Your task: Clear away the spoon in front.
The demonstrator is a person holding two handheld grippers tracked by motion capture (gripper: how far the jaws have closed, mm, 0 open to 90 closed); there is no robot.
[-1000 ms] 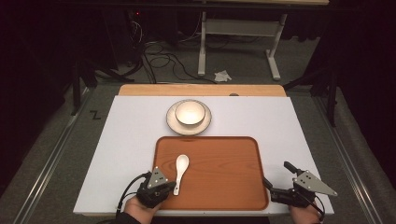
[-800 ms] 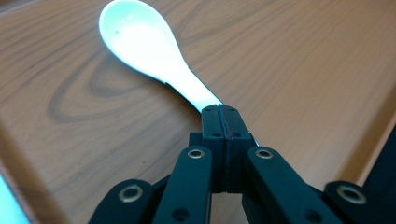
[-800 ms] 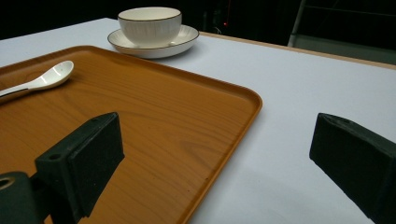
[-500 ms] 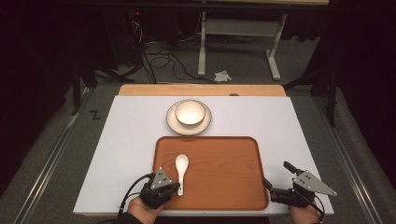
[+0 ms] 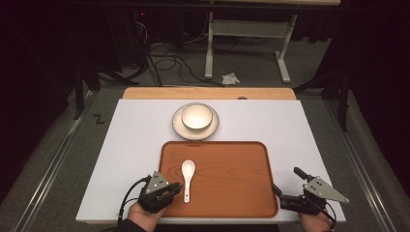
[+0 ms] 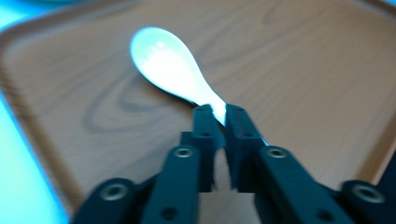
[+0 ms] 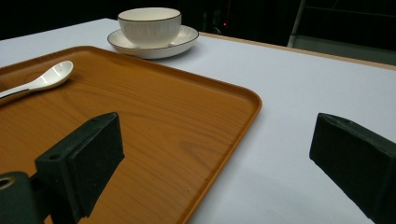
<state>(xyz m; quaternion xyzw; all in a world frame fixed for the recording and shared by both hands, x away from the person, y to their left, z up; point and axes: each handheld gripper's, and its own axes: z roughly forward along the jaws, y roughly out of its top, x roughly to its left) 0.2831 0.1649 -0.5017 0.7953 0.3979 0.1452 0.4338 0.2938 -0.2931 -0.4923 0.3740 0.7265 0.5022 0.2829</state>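
L gripper [image 5: 170,189] is the near one: its fingers [image 6: 205,122] are pinched on the handle end of the white spoon [image 5: 187,179], one finger each side of the stem, only a sliver of gap left w/ the handle in it. So clenched, grasping the spoon by its tail. Whether it's lifted off the tray yet, can't tell; in the high view it looks flat on the wood.

Spoon sits on the orange tray [image 5: 241,193], L-centre portion. Long axis runs straight out from the L fingers, in line w/ them: handle at the fingertips, bowl end [image 6: 163,60] ahead of them, pointing away from the person toward the cup. Bowl face up.

R gripper [image 5: 285,199] is well apart from the spoon, at the tray's near R corner, fingers [image 7: 88,154] spread wide, released, nothing between them. One finger hangs over the tray edge, the other over bare white worktop [image 5: 309,145].

Beyond the spoon's tip, past the tray's far rim: bowl [image 5: 196,116] on saucer [image 5: 211,128], standing on the worktop, roughly on the same line the spoon points along, slightly to its R. Judgement: any carry toward the bowl is fwd along the spoon's own axis, L hand's job.
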